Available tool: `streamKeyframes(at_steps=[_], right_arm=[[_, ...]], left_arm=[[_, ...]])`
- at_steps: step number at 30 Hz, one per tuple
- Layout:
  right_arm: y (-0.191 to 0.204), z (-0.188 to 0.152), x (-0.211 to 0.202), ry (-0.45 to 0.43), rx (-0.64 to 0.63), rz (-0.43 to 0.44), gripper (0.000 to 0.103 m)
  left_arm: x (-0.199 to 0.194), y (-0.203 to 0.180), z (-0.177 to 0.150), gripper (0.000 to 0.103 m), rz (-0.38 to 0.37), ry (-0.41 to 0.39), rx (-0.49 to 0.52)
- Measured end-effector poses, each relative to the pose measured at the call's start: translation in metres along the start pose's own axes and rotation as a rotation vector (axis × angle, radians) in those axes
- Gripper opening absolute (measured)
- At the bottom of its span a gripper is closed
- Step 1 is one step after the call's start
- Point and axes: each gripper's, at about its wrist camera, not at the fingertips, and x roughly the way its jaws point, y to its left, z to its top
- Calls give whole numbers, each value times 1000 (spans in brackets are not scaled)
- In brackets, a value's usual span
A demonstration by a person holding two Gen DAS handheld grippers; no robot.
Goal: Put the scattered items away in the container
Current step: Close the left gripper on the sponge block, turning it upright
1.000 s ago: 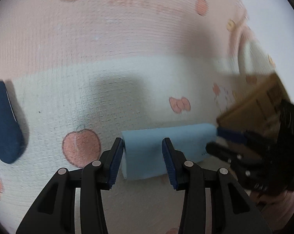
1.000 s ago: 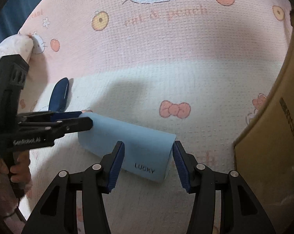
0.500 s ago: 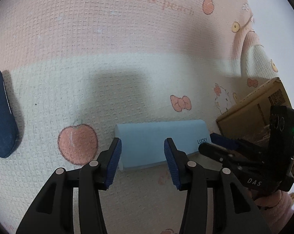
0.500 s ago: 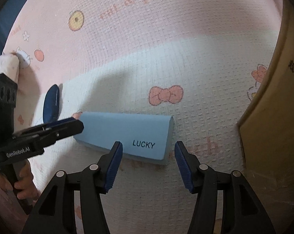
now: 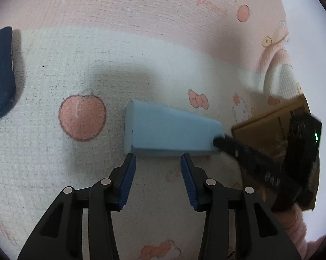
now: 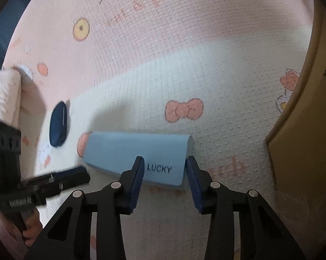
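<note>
Light-blue case (image 6: pixel 139 153) between spread right hand-held gripper (image 6: pixel 165 182) pads; left hand-held gripper (image 5: pixel 157 182) spread, empty.

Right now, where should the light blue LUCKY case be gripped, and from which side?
Probably at the end nearest the cardboard box, across the narrow width of the light blue case. It lies flat and long on the blanket, and the right gripper already straddles that end from above, jaws open. The left gripper sits short of it.
</note>
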Motion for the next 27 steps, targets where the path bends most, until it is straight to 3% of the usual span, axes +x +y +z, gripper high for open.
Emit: streamKeyframes(at_steps=[4,10,13,16,19,25,27], right_arm=[[9,-10,-2,42,-33,4,38],[28,-26,3,120,-81,44,38],[32,-23,3,131,-105,1,38],[29,-14,-6,110,-125,-59,38],[20,-5,-13,82,-112,-63,38],[8,11,5,89,-89,-31,37],[9,14,10,91,-68,-16,30]], left_arm=[[6,5,22,46,5,-51,-12],[28,1,65,46,-58,-34,11],[34,-3,72,46,-58,-40,19],[34,-7,70,46,-22,-20,22],[27,-6,57,46,2,-12,14],[20,-4,19,46,-86,18,-75],[23,-6,10,46,-119,42,-96]])
